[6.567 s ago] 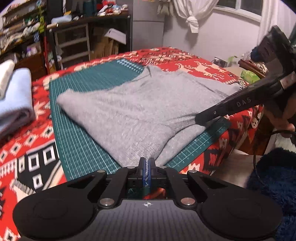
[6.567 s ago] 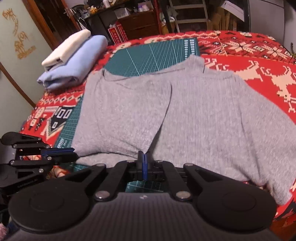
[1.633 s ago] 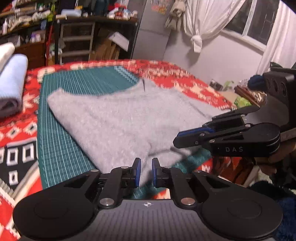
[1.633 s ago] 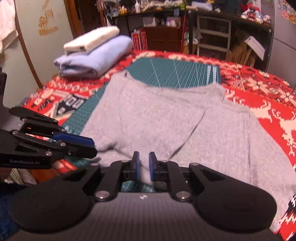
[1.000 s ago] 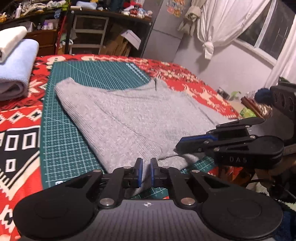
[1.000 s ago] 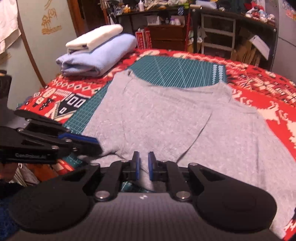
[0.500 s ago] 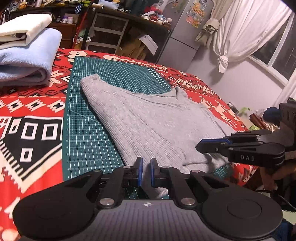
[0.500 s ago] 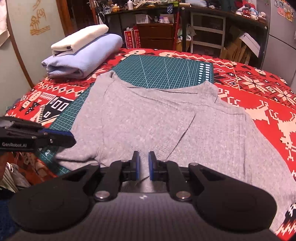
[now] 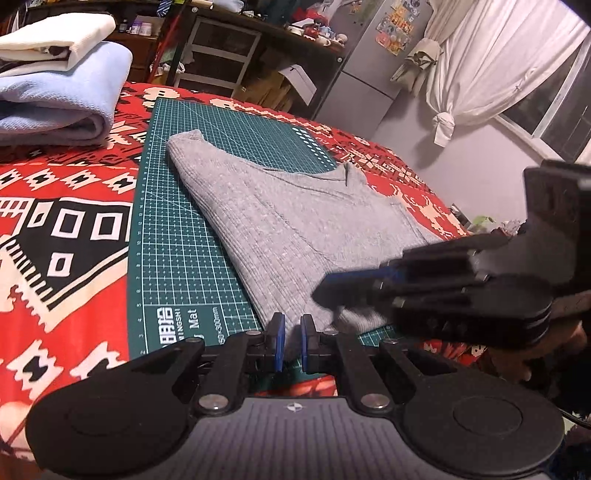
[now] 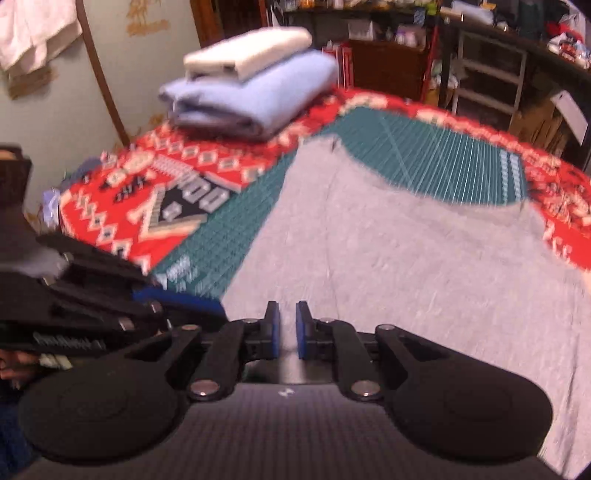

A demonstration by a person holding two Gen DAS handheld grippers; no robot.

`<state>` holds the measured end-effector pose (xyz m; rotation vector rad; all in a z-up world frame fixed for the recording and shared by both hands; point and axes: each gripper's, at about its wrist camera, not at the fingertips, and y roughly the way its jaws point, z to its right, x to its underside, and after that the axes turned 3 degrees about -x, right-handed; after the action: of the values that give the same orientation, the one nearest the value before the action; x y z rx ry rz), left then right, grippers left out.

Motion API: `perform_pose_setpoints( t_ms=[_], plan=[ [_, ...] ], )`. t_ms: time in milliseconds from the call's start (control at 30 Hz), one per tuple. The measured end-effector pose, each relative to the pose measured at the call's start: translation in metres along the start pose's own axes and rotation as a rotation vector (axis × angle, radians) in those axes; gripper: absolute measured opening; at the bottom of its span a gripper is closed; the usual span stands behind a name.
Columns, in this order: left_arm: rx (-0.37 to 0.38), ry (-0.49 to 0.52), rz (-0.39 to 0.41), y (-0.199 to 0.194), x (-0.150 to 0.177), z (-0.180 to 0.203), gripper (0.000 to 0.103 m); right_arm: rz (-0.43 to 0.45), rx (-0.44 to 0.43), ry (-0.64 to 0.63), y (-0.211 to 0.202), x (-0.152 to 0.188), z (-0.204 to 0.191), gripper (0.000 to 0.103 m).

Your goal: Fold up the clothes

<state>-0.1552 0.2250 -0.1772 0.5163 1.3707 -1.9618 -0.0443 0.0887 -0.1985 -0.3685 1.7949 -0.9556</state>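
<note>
Because both claws nip the grey sweater point(image 9: 295, 221) hem at the cutting mat point(image 9: 177, 236) near edge, left gripper point(image 9: 289, 334) and right gripper point(image 10: 286, 328) can presumably lift it for folding.

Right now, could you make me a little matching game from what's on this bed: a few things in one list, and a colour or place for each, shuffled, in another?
Things:
1. sweater
2. cutting mat
3. cream folded cloth
4. blanket

Descriptions:
A. green with a white grid
B. on top of the light blue folded cloth
C. grey, lying partly on the mat
D. red with black and white patterns

Pairs: 1-C, 2-A, 3-B, 4-D
</note>
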Motion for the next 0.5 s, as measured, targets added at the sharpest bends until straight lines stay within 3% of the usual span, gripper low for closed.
perform_pose_setpoints(
  t_ms=[200,500],
  plan=[
    [0.001,-0.025,0.046,-0.008,-0.010,-0.004,0.007,0.029,-0.007,0.014,-0.013,-0.007,0.002,0.010],
    [-0.023,-0.196,0.093,0.025,-0.056,-0.033,0.007,0.051,0.011,0.039,0.014,-0.051,0.014,0.010]
  ],
)
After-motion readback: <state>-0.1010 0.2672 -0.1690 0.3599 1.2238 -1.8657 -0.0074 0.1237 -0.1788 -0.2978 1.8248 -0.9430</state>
